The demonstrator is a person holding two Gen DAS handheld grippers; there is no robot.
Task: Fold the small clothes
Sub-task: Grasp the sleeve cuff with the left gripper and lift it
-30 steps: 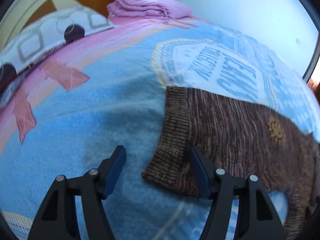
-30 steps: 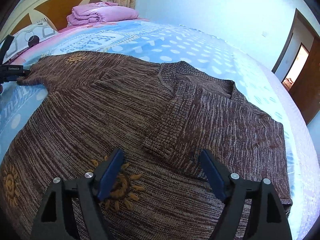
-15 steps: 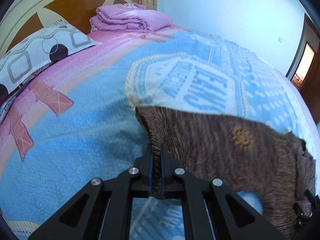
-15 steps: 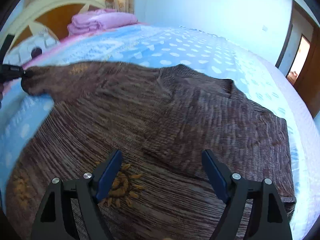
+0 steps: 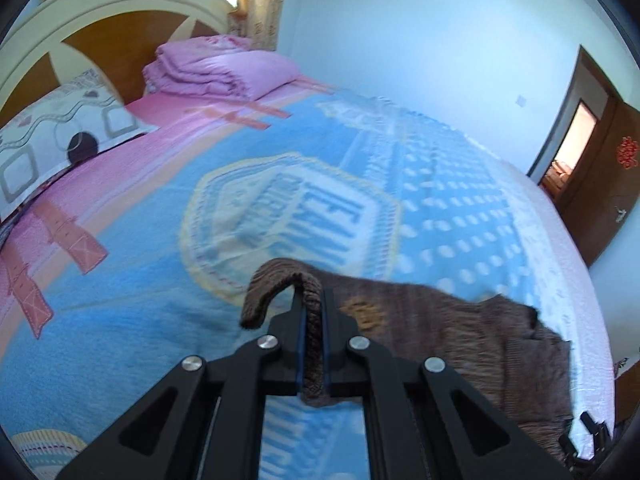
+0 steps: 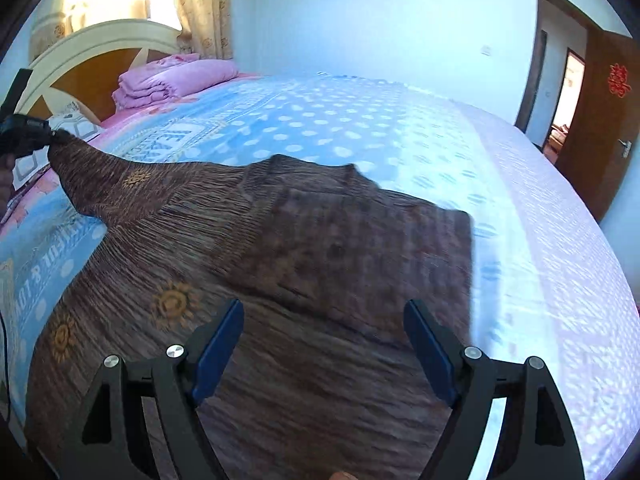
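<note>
So the whole thing is set on a big bed [image 6: 400, 128] covered in a light blue blanket [image 5: 140, 280] with white dots, a crest-type print with lettering in the middle, and pink bands with salmon strap shapes toward the head end. At the head there's a cream and orange-brown headboard [image 5: 92, 28], a patterned pillow [image 5: 60, 136] at the left corner, and a folded pink quilt [image 5: 220, 68] right next to it. Walls are pale blue, there's a curtain [image 6: 200, 20] with bright light behind the headboard, and a brown door [image 6: 600, 112] with a red decoration stands open on the far right side. The brown knit sweater [image 6: 300, 240] with little orange sun motifs lies spread across the near part of the bed, one sleeve folded in over the chest. The left gripper [image 5: 314, 336] is clamped tight on the ribbed cuff of the other sleeve [image 5: 280, 284], which is lifted off the blanket and curls over the fingers. The right gripper [image 6: 324, 344] hangs above the sweater's body with its jaws spread wide and nothing between them; the frames are a bit blurry there.
</note>
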